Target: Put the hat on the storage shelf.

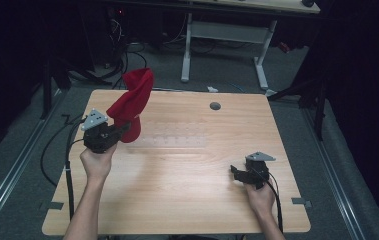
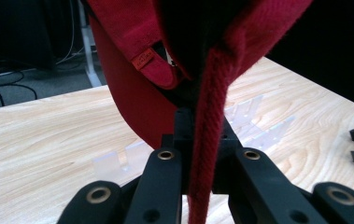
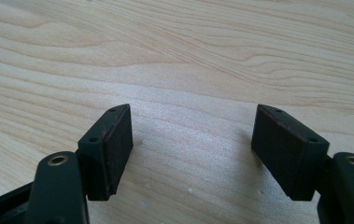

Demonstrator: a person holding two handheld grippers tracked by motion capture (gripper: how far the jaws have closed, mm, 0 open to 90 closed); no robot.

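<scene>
Clamping red cap (image 1: 133, 100) by its edge in left gripper (image 1: 123, 131), lifting it above table's (image 1: 177, 200) left rear, over clear rack (image 1: 172, 141). Hovering right gripper (image 1: 236, 172) near front right, jaws spread, empty.

The red cloth (image 2: 212, 70) hides the left hand-held gripper's (image 2: 202, 135) tips.

Red fabric cap (image 1: 133, 102), lifted off the wooden table at its far-left part, brim hanging down, crown flopped upward; edge band pinched between closed jaws of left gripper (image 1: 122, 131), above a clear plastic rack (image 1: 174, 141).
</scene>
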